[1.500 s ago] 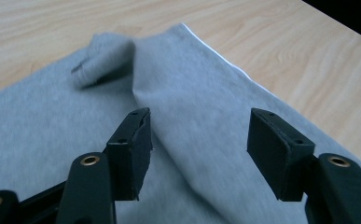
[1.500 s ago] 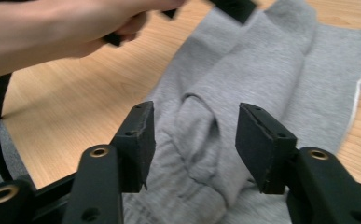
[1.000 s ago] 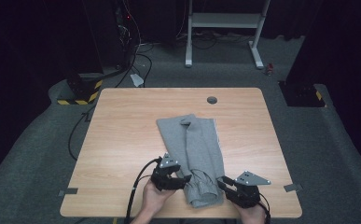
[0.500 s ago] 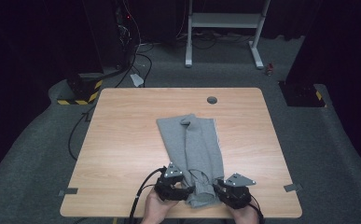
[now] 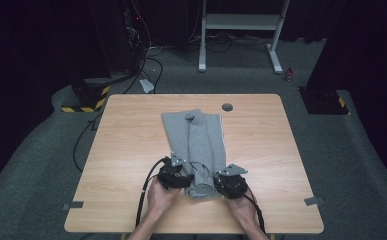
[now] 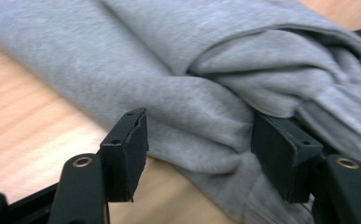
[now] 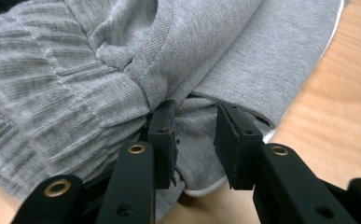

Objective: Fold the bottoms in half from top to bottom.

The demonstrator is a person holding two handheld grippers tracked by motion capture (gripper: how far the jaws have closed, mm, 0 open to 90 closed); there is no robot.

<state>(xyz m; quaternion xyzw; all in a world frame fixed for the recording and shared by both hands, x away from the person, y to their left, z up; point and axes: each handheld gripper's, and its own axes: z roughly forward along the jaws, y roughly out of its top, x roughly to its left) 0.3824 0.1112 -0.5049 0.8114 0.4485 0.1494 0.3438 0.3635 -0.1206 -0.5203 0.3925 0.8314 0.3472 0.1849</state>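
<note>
Folded grey sweatshirt [image 5: 199, 145] on wooden surface [image 5: 131, 150], left gripper [image 5: 181, 176] apart astride its near edge, right gripper [image 5: 220, 184] apart, jaws just opening, fabric between.

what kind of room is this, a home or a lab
Most likely a lab or recording studio, not a home: a bare wooden table on grey carpet, dark curtained walls, loose cables on the floor, and a white metal stand behind.
</note>
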